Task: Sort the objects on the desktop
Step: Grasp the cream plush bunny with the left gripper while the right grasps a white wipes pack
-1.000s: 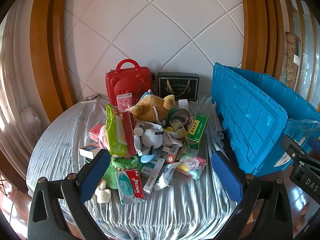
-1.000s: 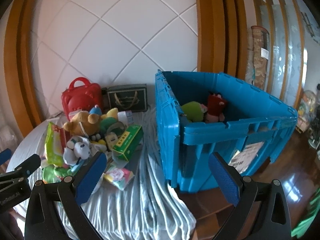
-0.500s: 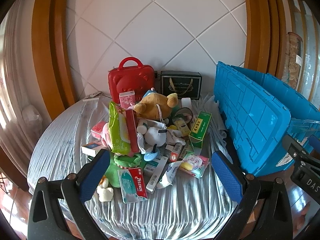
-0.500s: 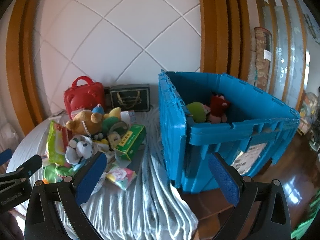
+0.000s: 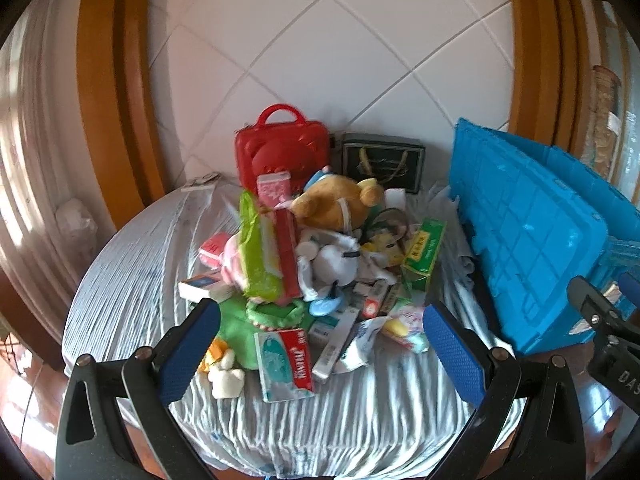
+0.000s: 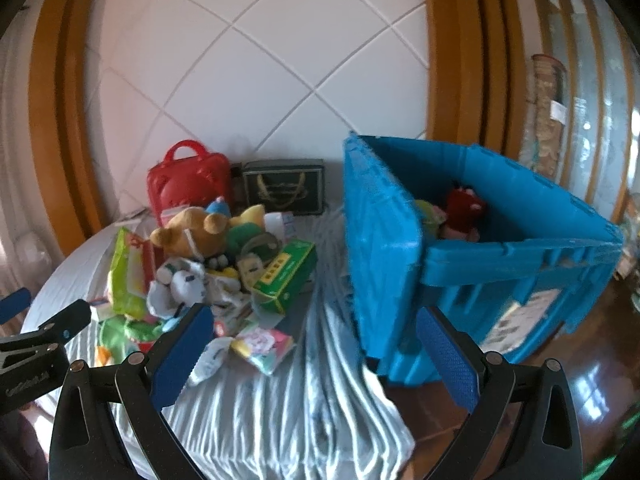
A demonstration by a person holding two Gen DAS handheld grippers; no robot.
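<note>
A pile of toys and boxes lies on a round table with a grey striped cloth (image 5: 132, 264). It holds a brown plush bear (image 5: 332, 204), a white plush (image 5: 328, 264), a green wipes pack (image 5: 260, 252), a green box (image 5: 424, 252) and a Tylenol box (image 5: 286, 364). A blue crate (image 6: 480, 264) stands right of the table with a red plush (image 6: 464, 208) inside. My left gripper (image 5: 320, 344) is open and empty above the pile's near edge. My right gripper (image 6: 316, 348) is open and empty, between pile and crate.
A red toy case (image 5: 282, 152) and a dark gift box (image 5: 382, 160) stand at the back against the tiled wall. The crate's lid (image 5: 532, 232) hangs open toward the table. Wooden floor (image 6: 560, 368) shows to the right.
Both grippers have drawn back and risen slightly, so the pile and crate sit a little lower and farther in view. Both stay open.
</note>
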